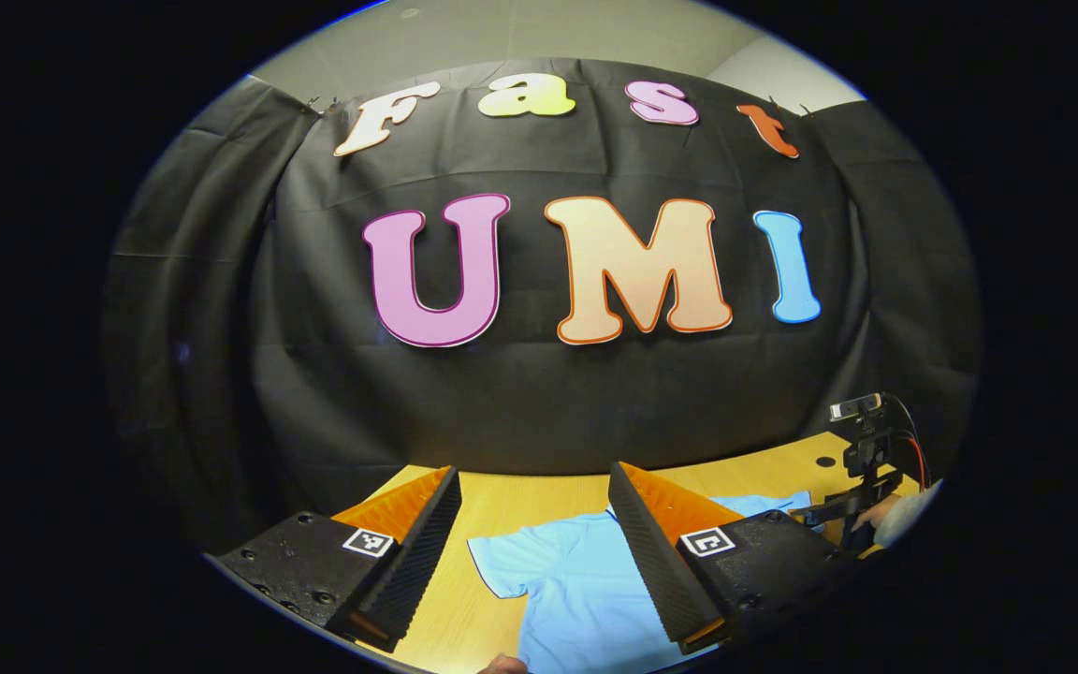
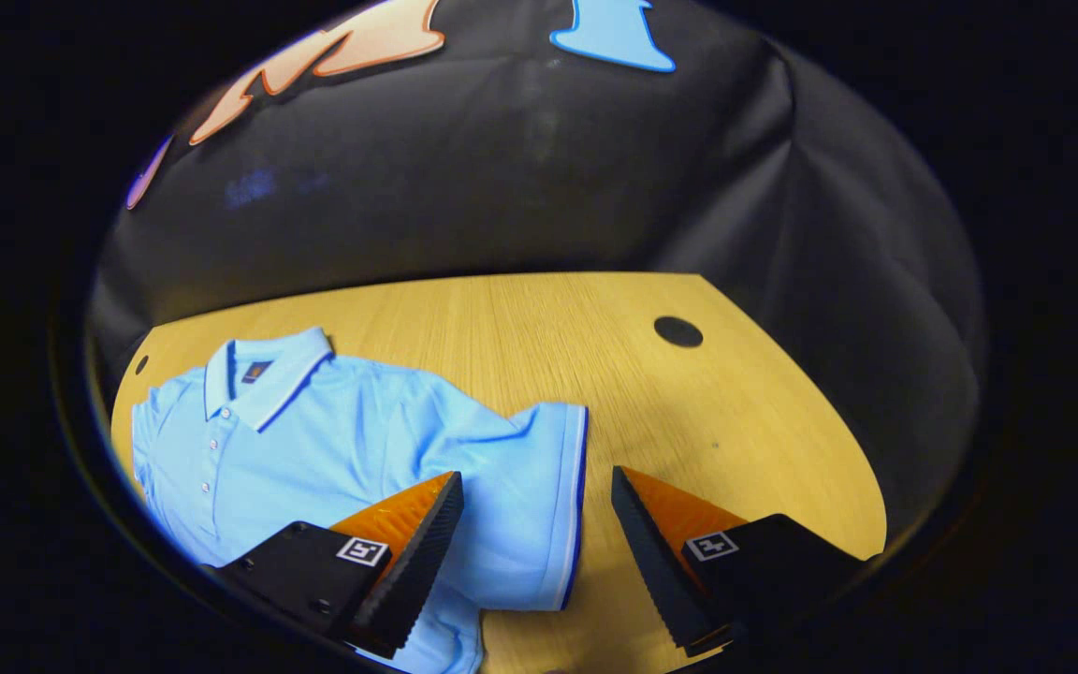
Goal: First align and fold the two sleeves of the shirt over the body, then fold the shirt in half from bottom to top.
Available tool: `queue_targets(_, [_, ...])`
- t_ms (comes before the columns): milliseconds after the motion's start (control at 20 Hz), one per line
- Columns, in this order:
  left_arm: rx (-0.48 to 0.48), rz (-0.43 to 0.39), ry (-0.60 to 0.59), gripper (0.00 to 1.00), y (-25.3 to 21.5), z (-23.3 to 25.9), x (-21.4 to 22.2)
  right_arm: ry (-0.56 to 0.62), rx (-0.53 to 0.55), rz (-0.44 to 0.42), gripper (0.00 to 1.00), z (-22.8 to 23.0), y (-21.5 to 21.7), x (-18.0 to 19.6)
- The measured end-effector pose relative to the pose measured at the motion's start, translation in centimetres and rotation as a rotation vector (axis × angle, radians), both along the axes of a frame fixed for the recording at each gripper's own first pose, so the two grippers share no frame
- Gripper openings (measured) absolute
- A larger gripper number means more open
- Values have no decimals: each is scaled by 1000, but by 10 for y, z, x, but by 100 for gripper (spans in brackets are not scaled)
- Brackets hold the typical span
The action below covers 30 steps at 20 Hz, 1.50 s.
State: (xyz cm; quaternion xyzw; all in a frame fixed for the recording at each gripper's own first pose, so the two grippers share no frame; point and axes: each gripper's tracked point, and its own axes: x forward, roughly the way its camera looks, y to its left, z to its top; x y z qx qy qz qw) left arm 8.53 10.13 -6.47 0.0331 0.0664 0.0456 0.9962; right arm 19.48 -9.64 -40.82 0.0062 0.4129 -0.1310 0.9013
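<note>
A light blue polo shirt (image 2: 333, 440) lies flat and face up on the wooden table (image 2: 595, 356), collar toward the far wall. One short sleeve (image 2: 539, 505) spreads out to the side, its hem between the fingers of my right gripper (image 2: 534, 543), which hovers open just above it. In the left gripper view the shirt (image 1: 576, 580) lies below my open left gripper (image 1: 534, 534), with its other sleeve (image 1: 502, 566) reaching out to the left between the fingers. The right gripper (image 1: 838, 510) and the hand holding it appear at the far right there.
The black cloth wall (image 2: 502, 187) closes the table's far side and right side. A round dark hole (image 2: 678, 330) sits in the tabletop to the right of the shirt. A fingertip (image 1: 504, 665) shows at the bottom edge of the left gripper view.
</note>
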Motion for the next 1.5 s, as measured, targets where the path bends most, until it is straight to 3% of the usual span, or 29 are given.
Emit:
queue_targets(200, [9,-10,-3,95,-1,-1,7,0,65,-26,96,-2,1,5])
queue_targets(350, [2,-25,3,95,-6,-3,10,9,107,-7,36,2,10,2])
queue_targets(450, [0,-34,13,96,-8,-6,9,5,105,-2,4,0,18,2])
queue_targets(700, [-1,-20,9,97,-3,-5,7,-97,184,45,2,36,59,18])
queue_targets(900, [-10,6,13,97,5,-6,3,-151,245,130,3,57,113,28])
queue_targets(1300, [-47,83,64,98,32,-35,3,-99,293,244,2,26,194,16])
queue_targets(1350, [-53,92,73,97,35,-41,7,-100,285,255,9,29,194,12])
queue_targets(1400, [-58,98,81,98,39,-47,11,-113,276,273,23,33,195,13])
queue_targets(1500, [-63,104,95,97,43,-61,21,-179,225,297,74,55,190,14])
